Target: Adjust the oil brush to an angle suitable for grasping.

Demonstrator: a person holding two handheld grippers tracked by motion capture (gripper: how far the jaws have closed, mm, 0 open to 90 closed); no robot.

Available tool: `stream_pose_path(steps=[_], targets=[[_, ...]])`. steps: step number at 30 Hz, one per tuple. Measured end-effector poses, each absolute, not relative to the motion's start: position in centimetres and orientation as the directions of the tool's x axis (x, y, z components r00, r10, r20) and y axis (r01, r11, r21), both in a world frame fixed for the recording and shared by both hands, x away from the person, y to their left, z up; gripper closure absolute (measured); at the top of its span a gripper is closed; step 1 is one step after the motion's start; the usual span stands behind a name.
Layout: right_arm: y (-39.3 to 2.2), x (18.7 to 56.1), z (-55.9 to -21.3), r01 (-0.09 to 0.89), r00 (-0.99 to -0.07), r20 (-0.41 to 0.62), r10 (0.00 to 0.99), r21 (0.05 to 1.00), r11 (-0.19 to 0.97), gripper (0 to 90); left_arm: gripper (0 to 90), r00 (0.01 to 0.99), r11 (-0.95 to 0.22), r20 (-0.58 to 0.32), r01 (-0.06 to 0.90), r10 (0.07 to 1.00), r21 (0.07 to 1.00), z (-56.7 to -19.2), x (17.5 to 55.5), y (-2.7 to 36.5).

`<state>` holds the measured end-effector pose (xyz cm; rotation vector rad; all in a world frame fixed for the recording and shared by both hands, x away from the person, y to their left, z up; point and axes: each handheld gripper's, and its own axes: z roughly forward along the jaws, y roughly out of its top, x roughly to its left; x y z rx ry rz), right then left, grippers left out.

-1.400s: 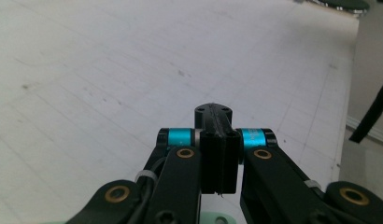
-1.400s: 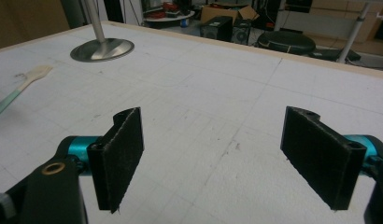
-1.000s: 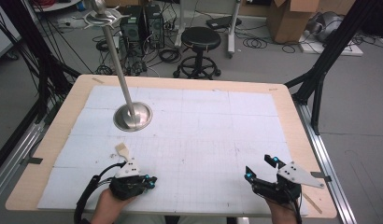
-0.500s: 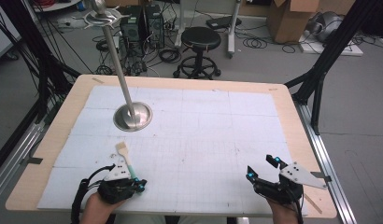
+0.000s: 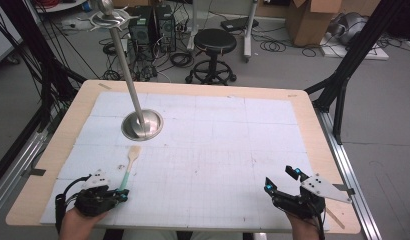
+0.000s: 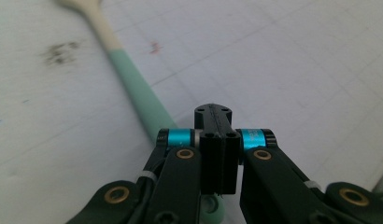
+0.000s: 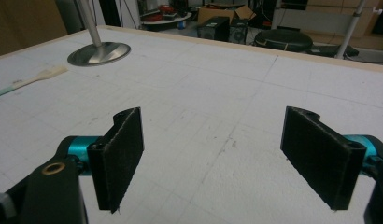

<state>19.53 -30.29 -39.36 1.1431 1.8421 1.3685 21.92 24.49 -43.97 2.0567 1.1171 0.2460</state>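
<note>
Left gripper (image 5: 124, 194) clenched on a mint-green-handled wooden spatula (image 5: 129, 166) (blade toward the steel stand (image 5: 142, 125)); right gripper (image 5: 282, 181) released.

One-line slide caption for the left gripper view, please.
Left claw shut, a spatula with a mint-green handle and pale wooden blade running from beside its jaws across the white gridded mat.

You are not looking at any words, numbers, labels or signs that can be read. The white mat (image 5: 203, 150) on the table is showing only thin grid lines and a few small smudges, no letters.
</note>
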Motion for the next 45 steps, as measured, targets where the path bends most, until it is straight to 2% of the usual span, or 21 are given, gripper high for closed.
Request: stream_pose_path(steps=[9, 17, 20, 26, 30, 33, 36, 41, 45], targets=[[-30.6, 19.5, -39.4, 0.301, -0.462, 0.070, 0.884, 0.950, 0.082, 20.1, 89.6, 0.494, -0.233, -0.205, 0.684, 0.845, 0.691, -43.9, 22.8, 28.0], [-30.7, 19.5, -39.5, 0.305, -0.457, 0.081, 0.886, 0.950, 0.070, 20.1, 89.6, 0.375, -0.169, -0.153, 0.697, 0.914, 0.697, -43.9, 24.6, 31.2], [-30.7, 19.5, -39.5, 0.304, -0.457, 0.079, 0.886, 0.950, 0.072, 20.1, 89.5, 0.341, -0.171, -0.111, 0.694, 0.933, 0.699, -43.7, 25.4, 31.6], [-30.6, 19.6, -39.5, 0.304, -0.460, 0.078, 0.884, 0.950, 0.075, 20.1, 89.5, 0.286, -0.136, -0.102, 0.702, 0.953, 0.699, -43.7, 27.4, 32.1], [-30.7, 19.6, -39.5, 0.305, -0.461, 0.078, 0.884, 0.949, 0.075, 20.1, 89.5, 0.225, -0.064, -0.134, 0.701, 0.965, 0.711, -43.6, 28.1, 32.4], [-30.6, 19.7, -39.5, 0.304, -0.463, 0.079, 0.883, 0.950, 0.075, 20.1, 89.5, 0.244, -0.027, -0.176, 0.651, 0.954, 0.758, -43.1, 28.3, 32.1], [-30.5, 19.7, -39.5, 0.308, -0.466, 0.079, 0.881, 0.948, 0.078, 20.1, 89.5, 0.276, -0.041, -0.172, 0.627, 0.946, 0.778, -42.5, 29.1, 31.1], [-30.4, 19.8, -39.5, 0.306, -0.470, 0.078, 0.879, 0.949, 0.080, 20.1, 89.6, 0.271, -0.051, -0.162, 0.638, 0.949, 0.769, -42.8, 31.8, 28.7], [-30.5, 19.8, -39.5, 0.309, -0.472, 0.079, 0.878, 0.948, 0.081, 20.2, 89.5, 0.267, -0.050, -0.178, 0.670, 0.947, 0.740, -43.9, 32.6, 27.7]])
